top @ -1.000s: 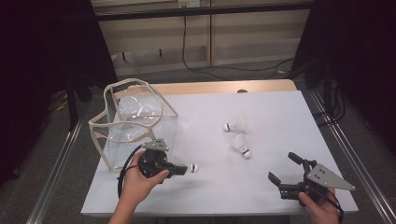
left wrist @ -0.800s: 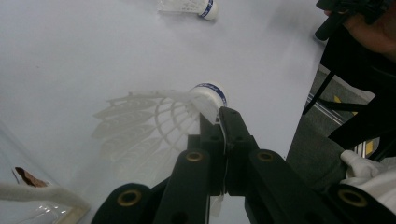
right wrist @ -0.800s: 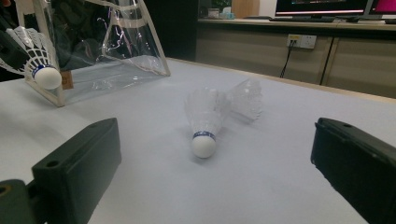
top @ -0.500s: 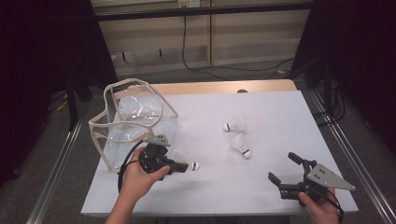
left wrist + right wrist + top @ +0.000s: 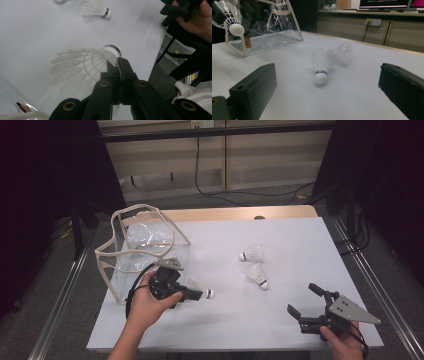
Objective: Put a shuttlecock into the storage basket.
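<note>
My left gripper (image 5: pixel 199 294) is shut on a white shuttlecock (image 5: pixel 206 293) just right of a clear bag with beige trim (image 5: pixel 142 242). In the left gripper view the jaws (image 5: pixel 117 65) pinch the feather skirt just behind the blue-banded cork (image 5: pixel 112 50). Two more shuttlecocks lie mid-table, one farther (image 5: pixel 251 254) and one nearer (image 5: pixel 257 276). My right gripper (image 5: pixel 302 298) stands open near the front right corner, nothing in it. Its view has the nearer shuttlecock (image 5: pixel 321 67) ahead between the jaws and the other (image 5: pixel 343 53) just behind.
The white table (image 5: pixel 300 240) has a wooden strip along its far edge. The bag (image 5: pixel 269 25) stands open at the left side. Metal rails run beside the table on both sides. Cabinets and cables lie beyond the far edge.
My left gripper has moved slightly away from the front edge, carrying the shuttlecock with it. The right gripper and the two loose shuttlecocks have stayed in place.
</note>
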A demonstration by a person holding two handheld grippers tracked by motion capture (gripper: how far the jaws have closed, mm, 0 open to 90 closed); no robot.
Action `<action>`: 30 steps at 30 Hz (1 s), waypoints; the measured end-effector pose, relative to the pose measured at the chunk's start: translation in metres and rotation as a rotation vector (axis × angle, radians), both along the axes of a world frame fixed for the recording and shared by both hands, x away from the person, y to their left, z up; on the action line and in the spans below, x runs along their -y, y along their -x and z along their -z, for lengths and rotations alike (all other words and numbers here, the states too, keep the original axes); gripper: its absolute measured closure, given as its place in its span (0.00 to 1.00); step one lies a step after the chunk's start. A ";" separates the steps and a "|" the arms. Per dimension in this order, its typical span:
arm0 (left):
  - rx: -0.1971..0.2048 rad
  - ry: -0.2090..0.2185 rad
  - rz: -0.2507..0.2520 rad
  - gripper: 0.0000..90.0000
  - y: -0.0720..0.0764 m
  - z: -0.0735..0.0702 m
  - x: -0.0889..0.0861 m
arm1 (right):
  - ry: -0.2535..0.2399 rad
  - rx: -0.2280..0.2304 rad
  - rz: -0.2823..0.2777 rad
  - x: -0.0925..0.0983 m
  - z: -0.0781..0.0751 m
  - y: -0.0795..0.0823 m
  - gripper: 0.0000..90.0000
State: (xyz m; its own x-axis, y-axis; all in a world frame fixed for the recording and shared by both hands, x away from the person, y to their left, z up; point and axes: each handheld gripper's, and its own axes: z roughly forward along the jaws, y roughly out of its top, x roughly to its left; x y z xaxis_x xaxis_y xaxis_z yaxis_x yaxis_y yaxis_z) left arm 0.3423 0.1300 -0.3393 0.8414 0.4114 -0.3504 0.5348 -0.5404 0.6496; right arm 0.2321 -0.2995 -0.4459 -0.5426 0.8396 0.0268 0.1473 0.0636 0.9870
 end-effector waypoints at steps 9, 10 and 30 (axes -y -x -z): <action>0.001 -0.023 -0.005 0.99 -0.003 -0.011 0.003 | 0.001 0.002 0.000 0.000 0.000 0.000 0.02; 0.000 -0.018 0.002 0.99 -0.004 -0.012 0.003 | 0.001 0.002 -0.001 0.000 0.000 0.000 0.02; -0.011 -0.034 0.012 0.99 -0.014 -0.036 0.011 | 0.000 0.000 -0.003 0.000 0.000 0.000 0.02</action>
State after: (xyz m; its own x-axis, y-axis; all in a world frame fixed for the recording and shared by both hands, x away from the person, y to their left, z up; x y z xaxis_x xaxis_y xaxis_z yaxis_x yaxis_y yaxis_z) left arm 0.3563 0.1192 -0.3030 0.8425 0.4131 -0.3459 0.5353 -0.5686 0.6246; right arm 0.2317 -0.2993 -0.4455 -0.5455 0.8377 0.0269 0.1468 0.0639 0.9871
